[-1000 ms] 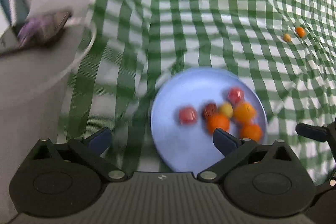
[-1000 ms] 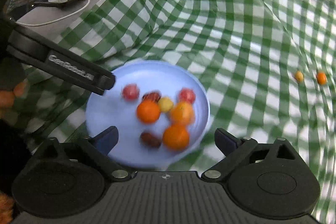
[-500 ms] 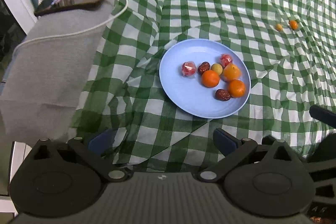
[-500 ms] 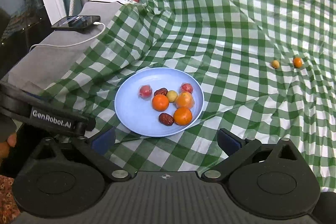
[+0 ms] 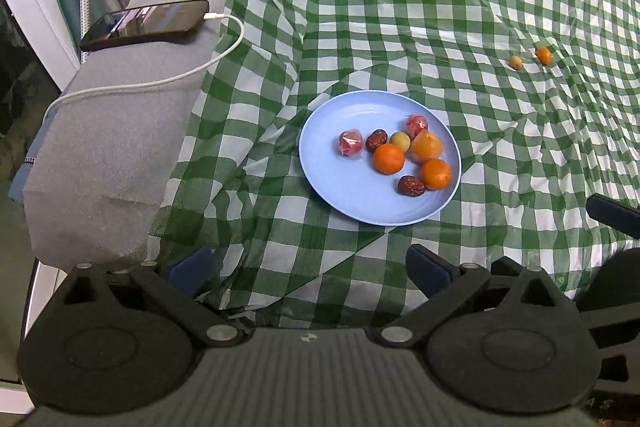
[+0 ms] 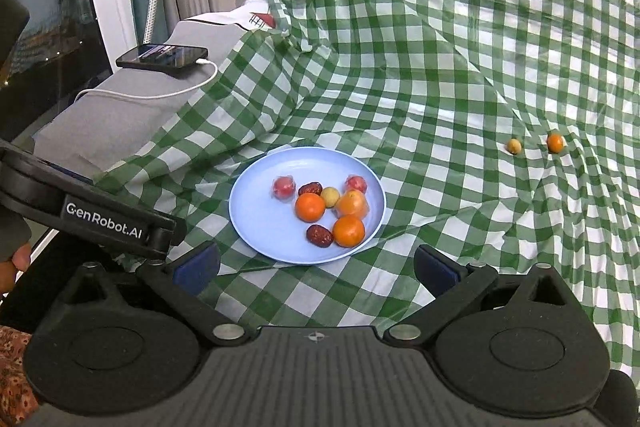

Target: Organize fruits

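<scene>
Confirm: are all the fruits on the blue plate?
No, a small yellow fruit and a small orange fruit lie on the checked cloth, apart from the blue plate.

Both handheld tools are matte black plastic. The left claw has a ribbed grey-black deck with a small cross mark at its centre, two round domed housings, and silver screw heads where the angled link arms pivot. Its fingertips carry dark blue pads. The right claw looks the same. Seen from the right wrist camera, the left tool's side bears white "GenRobot.AI" lettering. A patterned reddish sleeve shows beside it.
</scene>
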The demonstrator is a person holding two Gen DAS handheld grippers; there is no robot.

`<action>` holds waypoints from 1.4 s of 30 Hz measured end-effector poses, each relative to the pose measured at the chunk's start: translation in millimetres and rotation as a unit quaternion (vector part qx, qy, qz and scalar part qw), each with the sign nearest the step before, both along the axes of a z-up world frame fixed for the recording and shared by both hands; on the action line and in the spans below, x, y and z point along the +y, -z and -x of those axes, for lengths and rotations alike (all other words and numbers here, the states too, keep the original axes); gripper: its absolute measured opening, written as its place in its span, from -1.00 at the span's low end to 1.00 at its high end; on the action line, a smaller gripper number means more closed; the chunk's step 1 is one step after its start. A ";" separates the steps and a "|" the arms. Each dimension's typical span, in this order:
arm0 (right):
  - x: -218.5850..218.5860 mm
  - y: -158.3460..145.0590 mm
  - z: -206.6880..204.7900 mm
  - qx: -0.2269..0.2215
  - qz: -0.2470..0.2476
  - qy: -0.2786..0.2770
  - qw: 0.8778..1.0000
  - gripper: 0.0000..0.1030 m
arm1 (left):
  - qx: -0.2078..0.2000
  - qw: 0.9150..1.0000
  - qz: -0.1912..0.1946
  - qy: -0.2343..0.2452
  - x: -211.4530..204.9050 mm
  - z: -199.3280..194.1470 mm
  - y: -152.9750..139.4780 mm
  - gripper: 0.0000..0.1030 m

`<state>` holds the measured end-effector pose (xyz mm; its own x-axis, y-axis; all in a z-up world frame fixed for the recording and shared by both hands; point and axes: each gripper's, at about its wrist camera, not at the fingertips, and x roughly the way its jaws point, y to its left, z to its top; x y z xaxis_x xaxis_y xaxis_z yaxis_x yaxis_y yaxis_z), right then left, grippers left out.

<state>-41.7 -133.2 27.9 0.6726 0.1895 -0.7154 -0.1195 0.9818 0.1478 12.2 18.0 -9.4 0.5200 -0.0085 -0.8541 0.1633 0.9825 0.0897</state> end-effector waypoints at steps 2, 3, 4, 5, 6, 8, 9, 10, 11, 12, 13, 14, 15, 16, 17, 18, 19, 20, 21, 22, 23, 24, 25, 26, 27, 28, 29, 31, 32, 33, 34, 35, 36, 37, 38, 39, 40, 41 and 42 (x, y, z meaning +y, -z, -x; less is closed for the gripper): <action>0.4 -0.5 0.8 -0.001 0.001 0.001 1.000 0.98 | -0.002 1.000 0.000 0.002 -0.7 0.8 -0.9 0.99; 0.4 -0.5 0.8 -0.001 0.001 0.002 1.000 0.98 | -0.003 1.000 -0.001 0.002 -0.5 0.7 -0.7 0.99; 0.5 -0.6 0.9 -0.001 0.001 0.002 1.000 0.98 | -0.003 1.000 -0.001 0.003 -0.4 0.9 -0.9 0.99; 0.6 -0.5 0.9 -0.001 0.001 0.001 1.000 0.98 | -0.004 1.000 -0.002 0.003 0.0 0.8 -0.5 0.99; 0.7 -0.6 0.9 -0.002 0.001 0.001 1.000 0.98 | -0.004 1.000 -0.002 0.003 0.4 0.6 -0.5 0.99; 1.4 -1.0 0.7 -0.002 0.002 0.000 1.000 0.98 | -0.004 1.000 -0.002 0.003 0.7 0.6 -0.5 0.99; 1.5 -1.1 0.6 -0.002 0.002 -0.001 1.000 0.98 | -0.004 1.000 -0.002 0.003 1.0 0.2 -0.1 0.99; 1.9 -1.4 0.7 -0.002 0.002 -0.001 1.000 0.98 | -0.004 1.000 -0.002 0.003 1.0 0.2 -0.1 0.99; 2.6 -1.5 0.8 -0.001 0.002 -0.001 1.000 0.98 | -0.004 1.000 -0.003 0.004 1.3 0.2 -0.1 0.99; 3.1 -1.4 1.0 -0.001 0.002 -0.001 1.000 0.98 | -0.004 1.000 -0.004 0.005 1.6 -0.2 0.1 0.99; 3.2 -1.4 0.9 -0.001 0.001 -0.001 1.000 0.98 | -0.004 1.000 -0.004 0.005 1.7 -0.4 0.2 0.99; 3.5 -1.0 0.8 0.000 0.001 -0.001 1.000 0.98 | -0.003 1.000 -0.004 0.005 1.9 -0.8 0.3 0.99; 3.6 -0.6 0.6 0.000 0.001 -0.001 1.000 0.98 | -0.003 1.000 -0.005 0.005 1.8 -1.1 0.5 0.99; 3.7 -0.5 0.5 0.001 0.000 -0.001 1.000 0.98 | -0.003 1.000 -0.006 0.005 1.7 -1.3 0.6 0.99; 3.6 0.1 0.3 0.001 0.000 -0.001 1.000 0.98 | -0.002 1.000 -0.007 0.006 1.4 -1.7 0.9 0.99; 3.4 0.8 0.2 0.002 -0.001 -0.001 1.000 0.98 | -0.002 1.000 -0.007 0.006 1.3 -2.0 1.1 0.99; 3.4 1.3 -0.1 0.003 -0.002 -0.002 1.000 0.98 | -0.001 1.000 -0.008 0.006 1.4 -2.6 1.4 0.99; 3.1 2.0 -0.4 0.003 -0.002 -0.002 1.000 0.98 | -0.001 1.000 -0.009 0.007 1.4 -3.0 1.7 0.99; 2.6 2.9 -0.8 0.004 -0.004 -0.002 1.000 0.98 | 0.000 1.000 -0.010 0.007 1.1 -3.4 2.0 0.99; 2.2 3.5 -1.0 0.005 -0.005 -0.002 1.000 0.98 | 0.000 1.000 -0.011 0.007 1.0 -3.7 2.3 0.99; 1.2 4.4 -1.5 0.007 -0.007 -0.002 1.000 0.98 | 0.001 1.000 -0.012 0.008 0.7 -3.9 2.6 0.99; 0.7 5.2 -1.8 0.008 -0.009 -0.002 1.000 0.98 | 0.002 1.000 -0.013 0.008 0.1 -4.1 3.0 0.99; -0.2 6.0 -2.2 0.009 -0.010 -0.002 1.000 0.98 | 0.002 1.000 -0.014 0.008 -0.3 -4.5 3.4 0.99; -1.4 6.7 -2.9 0.010 -0.012 -0.002 1.000 0.98 | 0.003 1.000 -0.016 0.008 -0.7 -4.9 3.8 0.99; -2.4 7.6 -3.3 0.011 -0.013 -0.001 1.000 0.98 | 0.003 1.000 -0.017 0.009 -1.2 -5.4 4.2 0.99; -3.7 8.6 -3.8 0.011 -0.015 0.002 1.000 0.98 | 0.004 1.000 -0.020 0.010 -2.0 -5.9 4.7 0.99; -5.5 9.5 -4.4 0.012 -0.018 0.005 1.000 0.98 | 0.006 1.000 -0.023 0.011 -3.2 -6.6 5.6 0.99; -8.8 11.7 -6.0 0.014 -0.024 0.009 1.000 0.98 | 0.010 0.999 -0.029 0.015 -5.7 -7.8 7.7 0.99; -10.0 13.0 -6.4 0.015 -0.025 0.009 1.000 0.99 | 0.012 0.999 -0.031 0.016 -6.7 -8.4 8.4 0.99; -11.1 14.7 -6.6 0.016 -0.026 0.010 0.999 0.99 | 0.013 0.999 -0.034 0.018 -8.1 -9.2 9.2 0.99; -12.2 16.3 -7.1 0.017 -0.027 0.011 0.999 0.98 | 0.013 0.999 -0.037 0.020 -9.5 -9.7 9.6 0.99; -13.6 18.0 -7.2 0.019 -0.029 0.011 0.999 0.98 | 0.014 0.999 -0.040 0.021 -11.0 -10.3 10.3 0.99; -15.0 19.5 -7.7 0.020 -0.031 0.012 0.999 0.98 | 0.015 0.999 -0.042 0.023 -12.3 -11.3 11.0 0.99; -16.4 21.1 -8.3 0.022 -0.033 0.013 0.999 0.99 | 0.017 0.999 -0.045 0.025 -14.0 -12.3 11.7 0.99; -17.6 22.4 -8.9 0.023 -0.034 0.014 0.999 0.99 | 0.019 0.998 -0.047 0.027 -15.9 -13.5 12.9 0.99; -18.6 23.9 -9.2 0.024 -0.035 0.015 0.999 0.99 | 0.021 0.998 -0.050 0.029 -17.6 -14.6 13.9 0.99; -20.1 25.6 -9.8 0.026 -0.037 0.017 0.999 0.99 | 0.022 0.998 -0.053 0.031 -19.5 -15.9 14.8 0.99; -22.0 27.4 -10.5 0.029 -0.039 0.018 0.999 0.99 | 0.024 0.998 -0.057 0.034 -22.0 -17.5 15.9 0.99; -23.9 29.2 -11.7 0.033 -0.041 0.020 0.998 0.99 | 0.025 0.997 -0.060 0.037 -24.4 -18.9 16.9 0.99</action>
<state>-30.1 -157.2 -1.3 0.6333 0.2242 -0.7407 -0.0686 0.9696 0.2349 31.2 -6.3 -26.3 0.4778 0.0584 -0.8765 0.2416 0.9506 0.1951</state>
